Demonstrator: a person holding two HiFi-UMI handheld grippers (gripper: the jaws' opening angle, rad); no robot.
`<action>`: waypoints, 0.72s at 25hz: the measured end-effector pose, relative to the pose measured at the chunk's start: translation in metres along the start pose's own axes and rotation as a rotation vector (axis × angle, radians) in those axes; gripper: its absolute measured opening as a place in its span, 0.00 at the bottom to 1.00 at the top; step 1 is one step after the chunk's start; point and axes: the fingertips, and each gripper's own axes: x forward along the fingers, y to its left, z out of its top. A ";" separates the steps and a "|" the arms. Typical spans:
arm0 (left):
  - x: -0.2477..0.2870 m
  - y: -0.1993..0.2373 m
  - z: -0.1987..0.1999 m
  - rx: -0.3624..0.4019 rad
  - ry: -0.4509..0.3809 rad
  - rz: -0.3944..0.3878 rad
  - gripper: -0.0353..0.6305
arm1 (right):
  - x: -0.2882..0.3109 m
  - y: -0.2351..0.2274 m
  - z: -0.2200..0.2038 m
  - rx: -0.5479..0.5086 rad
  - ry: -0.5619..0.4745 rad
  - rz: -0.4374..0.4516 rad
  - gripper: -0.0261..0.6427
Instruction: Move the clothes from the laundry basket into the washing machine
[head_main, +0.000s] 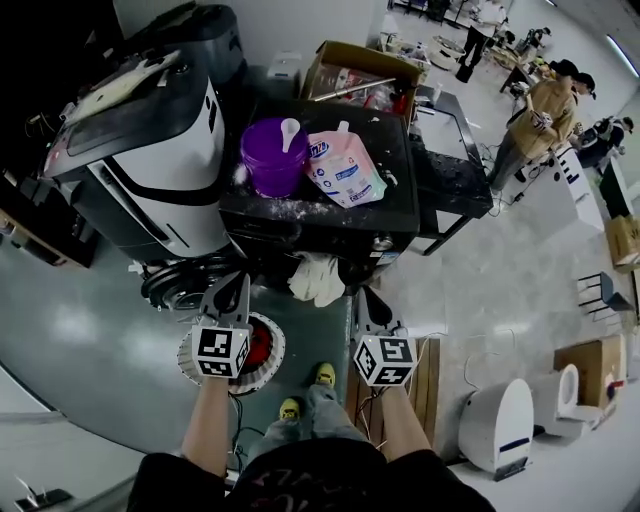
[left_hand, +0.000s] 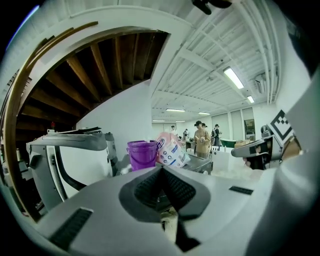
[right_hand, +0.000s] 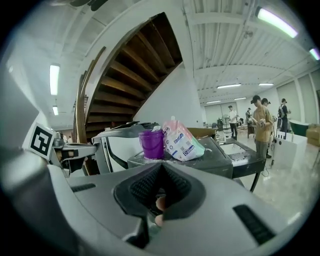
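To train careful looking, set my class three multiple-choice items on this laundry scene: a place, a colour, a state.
1. Where does the purple bucket stand? A on the floor; B on the dark top beside the pink pouch; C in the basket.
2. What colour are the person's shoes? A yellow; B red; C blue.
3. How are the left gripper jaws? A wide apart; B closed together; C round the bucket.
Answers: B, it stands next to the pouch; A, both show yellow; B, the pads meet in its own view.
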 end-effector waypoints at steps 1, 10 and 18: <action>-0.006 -0.001 0.004 0.002 -0.005 -0.003 0.07 | -0.005 0.002 0.004 -0.008 -0.005 0.000 0.05; -0.043 0.003 0.033 0.024 -0.038 0.013 0.07 | -0.043 0.012 0.030 -0.034 -0.029 -0.010 0.04; -0.060 0.002 0.046 0.028 -0.067 0.025 0.07 | -0.062 0.015 0.044 -0.045 -0.060 -0.024 0.04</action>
